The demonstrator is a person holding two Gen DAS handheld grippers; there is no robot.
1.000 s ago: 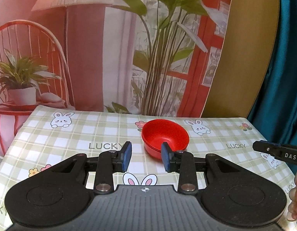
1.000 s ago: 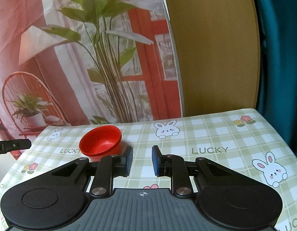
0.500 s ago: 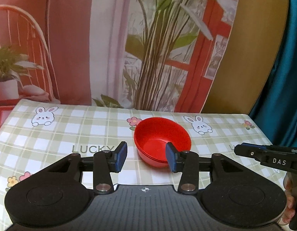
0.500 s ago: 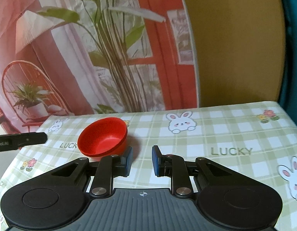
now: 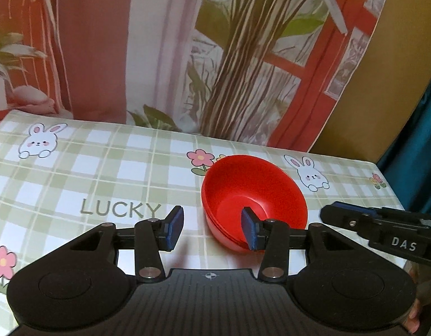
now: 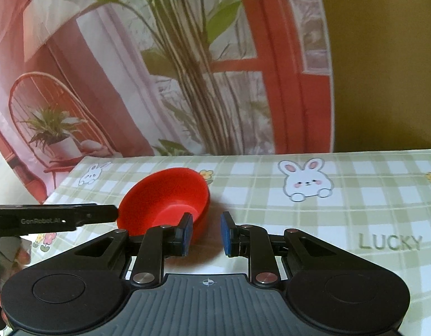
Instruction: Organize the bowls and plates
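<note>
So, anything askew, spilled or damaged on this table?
Nothing stands out. The red bowls sit nested and upright on the checked tablecloth, with no spill or crack visible. The left gripper and right gripper are both open beside the stack, gripping nothing.

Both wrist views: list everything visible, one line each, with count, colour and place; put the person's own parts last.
bowls: a nested stack, count unclear, red, on the table right of centre in the left wrist view.
tablecloth: one, green-and-white check with bunnies, flowers and LUCKY, covering the table.
backdrop: one, printed pink and red room with plants and chair, behind the table.
curtain: one, teal, far right.
left gripper: one, black with blue pads, open, nothing gripped, near rim of the bowls between its pads.
right gripper: one, black with blue pads, narrowly open, empty, beside the bowls.
</note>
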